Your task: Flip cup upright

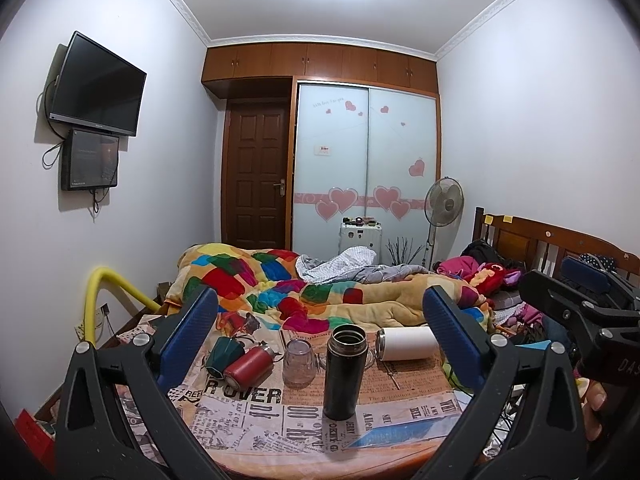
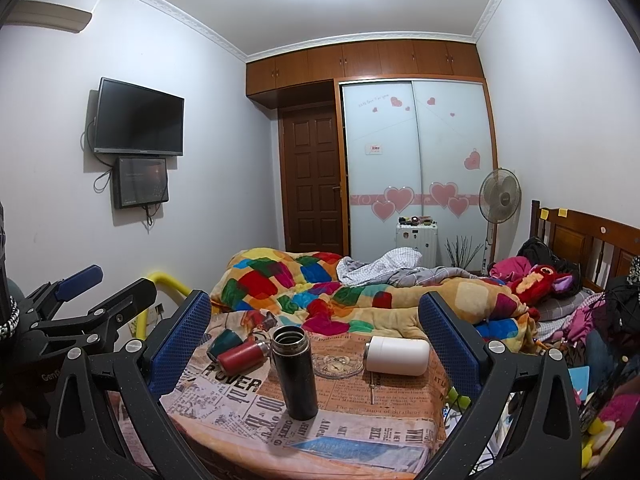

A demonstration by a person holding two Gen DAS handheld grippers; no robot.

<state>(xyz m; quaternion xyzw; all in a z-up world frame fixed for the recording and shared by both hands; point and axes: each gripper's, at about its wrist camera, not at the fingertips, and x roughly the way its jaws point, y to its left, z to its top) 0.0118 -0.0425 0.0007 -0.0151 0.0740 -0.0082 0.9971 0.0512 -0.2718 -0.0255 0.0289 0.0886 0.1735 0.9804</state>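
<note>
Both tools stand wide and hold nothing. The left tool (image 1: 320, 320) hangs above the near edge of the table (image 1: 420, 384), its blue pads (image 1: 188, 340) framing the things on the newsprint cloth (image 1: 240, 400). The right tool (image 2: 316, 320) hangs likewise just beside it, and each shows at the edge of the other's view.

Nearest the tools, about mid-table, a dark flask (image 1: 345, 372) stands upright with its mouth open. Just behind and left of it in the left view a clear cup (image 1: 299, 362) stands mouth down; in the right view the flask hides it. Behind the flask lies a glass dish (image 2: 338, 365). Toward the far right corner a white bottle (image 1: 406, 343) lies on its side, its steel end toward the dish. A thin metal rod (image 2: 372, 388) lies on the cloth in front of the bottle. Toward the far left edge a red bottle (image 1: 250, 364) and a green cup (image 1: 223, 354) lie on their sides, touching each other.

Beyond the table's far edge lies a bed with a patchwork quilt (image 1: 280, 284).
</note>
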